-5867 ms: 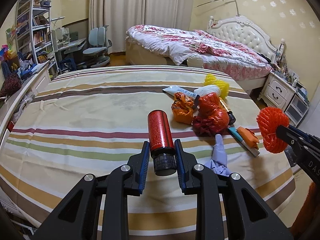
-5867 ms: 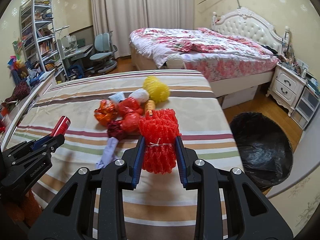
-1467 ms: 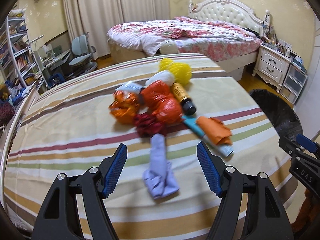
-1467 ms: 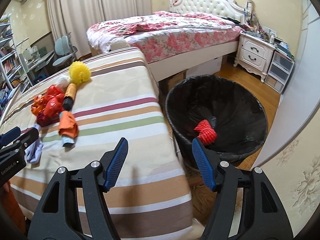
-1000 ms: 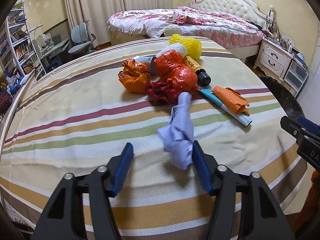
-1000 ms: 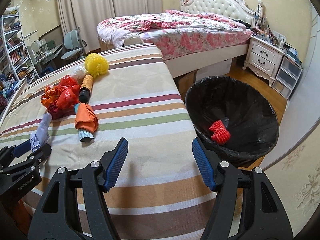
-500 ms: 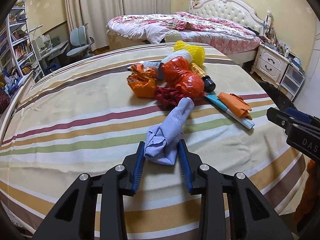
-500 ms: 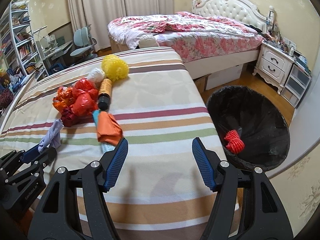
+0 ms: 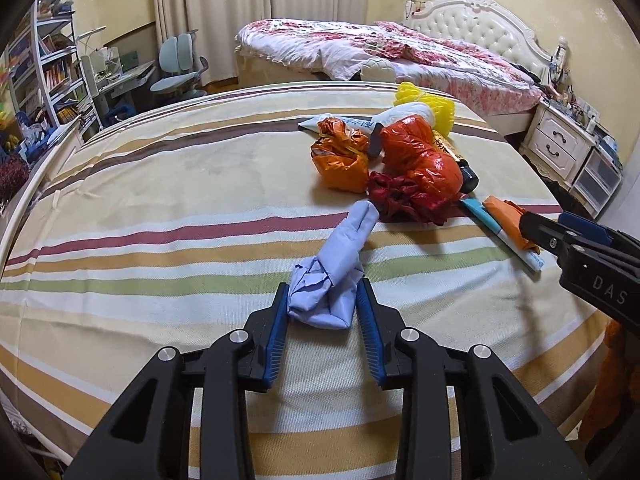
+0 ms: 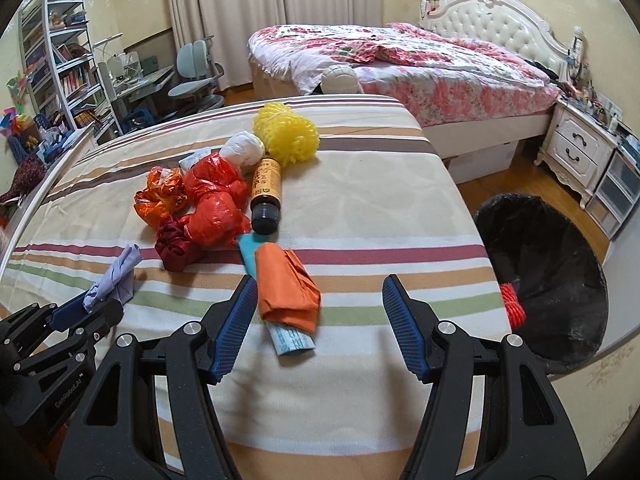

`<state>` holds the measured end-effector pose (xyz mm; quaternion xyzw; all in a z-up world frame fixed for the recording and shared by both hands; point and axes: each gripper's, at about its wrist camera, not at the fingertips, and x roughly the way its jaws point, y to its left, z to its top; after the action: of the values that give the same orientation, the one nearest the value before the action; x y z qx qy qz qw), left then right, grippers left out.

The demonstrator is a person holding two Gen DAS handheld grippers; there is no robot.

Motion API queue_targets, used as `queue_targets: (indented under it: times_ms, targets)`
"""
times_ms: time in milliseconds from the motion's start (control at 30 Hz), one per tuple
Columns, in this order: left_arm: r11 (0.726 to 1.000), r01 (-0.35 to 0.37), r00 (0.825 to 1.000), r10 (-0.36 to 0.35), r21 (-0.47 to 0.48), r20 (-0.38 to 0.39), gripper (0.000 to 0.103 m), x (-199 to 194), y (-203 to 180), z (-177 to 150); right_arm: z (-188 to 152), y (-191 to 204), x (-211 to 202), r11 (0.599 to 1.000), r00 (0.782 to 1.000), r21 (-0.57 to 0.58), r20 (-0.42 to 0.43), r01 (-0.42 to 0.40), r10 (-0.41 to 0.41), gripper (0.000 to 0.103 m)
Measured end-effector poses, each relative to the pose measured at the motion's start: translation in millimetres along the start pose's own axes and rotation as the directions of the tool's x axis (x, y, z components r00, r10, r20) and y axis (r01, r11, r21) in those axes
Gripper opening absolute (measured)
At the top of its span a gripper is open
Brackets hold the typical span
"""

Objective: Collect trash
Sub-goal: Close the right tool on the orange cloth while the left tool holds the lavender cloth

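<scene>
My left gripper (image 9: 323, 300) is shut on a crumpled pale blue cloth (image 9: 340, 264) on the striped tablecloth (image 9: 160, 208). My right gripper (image 10: 318, 300) is open, its left finger beside an orange folded bag (image 10: 286, 290) lying on a teal tube (image 10: 290, 338). Beyond lie a red bag (image 10: 214, 208), an orange bag (image 10: 160, 198), a dark red wad (image 10: 174, 248), a brown bottle (image 10: 266, 192), a white wad (image 10: 244, 148) and a yellow foam net (image 10: 286, 134). The black-lined bin (image 10: 548, 280) holds a red net (image 10: 512, 306).
The bin stands on the floor off the table's right edge. A bed (image 10: 420, 64) and a white nightstand (image 10: 580, 156) are behind it. Shelves (image 10: 60, 64), a desk and a chair (image 10: 196, 76) stand at the back left.
My left gripper has lifted slightly with the blue cloth held. My right gripper has swung left from the bin and come down over the orange bag.
</scene>
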<state>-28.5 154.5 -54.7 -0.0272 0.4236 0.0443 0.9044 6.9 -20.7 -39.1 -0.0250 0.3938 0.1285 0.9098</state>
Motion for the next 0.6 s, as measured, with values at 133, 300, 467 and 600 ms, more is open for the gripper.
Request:
queue_targets:
  times_ms: [133,300,467,600]
  targets:
    - [1.000,0.007,1.000,-0.007,-0.001,-0.006,0.045,2.4,0.7,1.7,4.8,2.1,7.1,1.000,1.000,-0.003,-0.014,-0.010,0.010,0.056]
    - [1.000,0.017,1.000,-0.018,-0.013,-0.010,0.046,5.2,5.0,5.3,5.1,3.7,12.8,1.000,0.999,-0.005,-0.029,-0.021,0.021,0.055]
    - [1.000,0.015,1.000,-0.015,-0.002,-0.004,0.038,5.6,4.6,6.2,3.6,3.3,18.3,0.999,0.998,-0.005,-0.048,-0.032,0.032,0.043]
    - [1.000,0.023,1.000,-0.023,-0.005,0.002,0.035,5.1,6.1,6.1,2.5,1.2,18.2,0.999,0.998,0.003,-0.052,-0.042,0.042,0.037]
